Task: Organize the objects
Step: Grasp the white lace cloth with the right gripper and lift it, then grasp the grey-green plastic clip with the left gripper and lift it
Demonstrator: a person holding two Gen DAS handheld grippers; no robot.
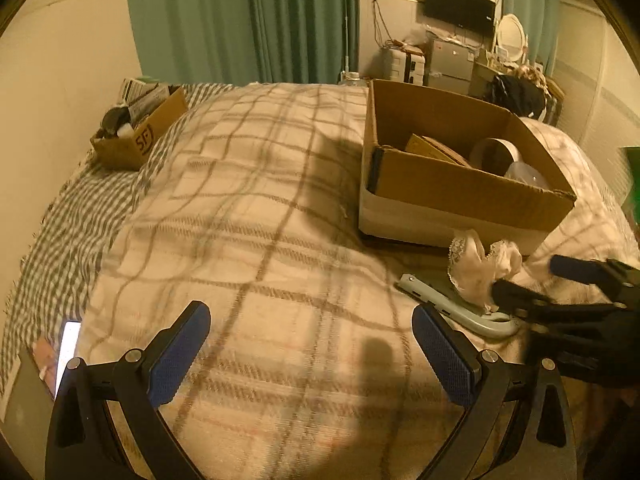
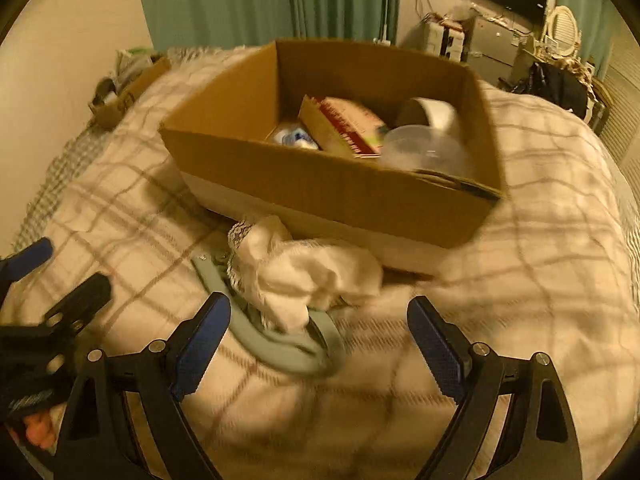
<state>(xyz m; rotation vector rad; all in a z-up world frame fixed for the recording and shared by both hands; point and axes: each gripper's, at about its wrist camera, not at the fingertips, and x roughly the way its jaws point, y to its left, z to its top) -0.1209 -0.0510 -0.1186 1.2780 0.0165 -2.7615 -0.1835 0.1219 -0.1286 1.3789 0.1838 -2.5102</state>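
Bedding in a pale plaid blanket (image 1: pixel 256 208) fills most of both views, and on it a large open cardboard box (image 1: pixel 460 196) is seen at the right centre of the left wrist view and at the upper centre of the right wrist view. Inside the box a roll of tape (image 2: pixel 434 114), a clear plastic container (image 2: pixel 430 152), a red and tan carton (image 2: pixel 344 128) and a white and blue item (image 2: pixel 294 136) are visible. Just in front of the box's near wall a crumpled white lace-edged cloth (image 2: pixel 304 272) is laid on the blanket, draped partly over a grey-blue curved plastic piece (image 2: pixel 288 348) whose kind cannot be told. The left gripper (image 1: pixel 312 354) is held at the lower centre of its own view with its blue-padded jaws spread wide over bare blanket, nothing between them. The right gripper (image 2: pixel 320 352) is likewise spread wide at the bottom of its view; the curved plastic piece and the cloth's lower edge lie between its fingers, but the pads are not pressed on either. In the left wrist view the right gripper is seen at the right edge, close to the cloth. A smaller cardboard box (image 1: pixel 136 132) filled with odds and ends is placed at the upper left, on a checked cover (image 1: pixel 80 216). Green curtains (image 1: pixel 240 20) are hung at the top, and a dark screen (image 1: pixel 460 4) is mounted at the upper right.
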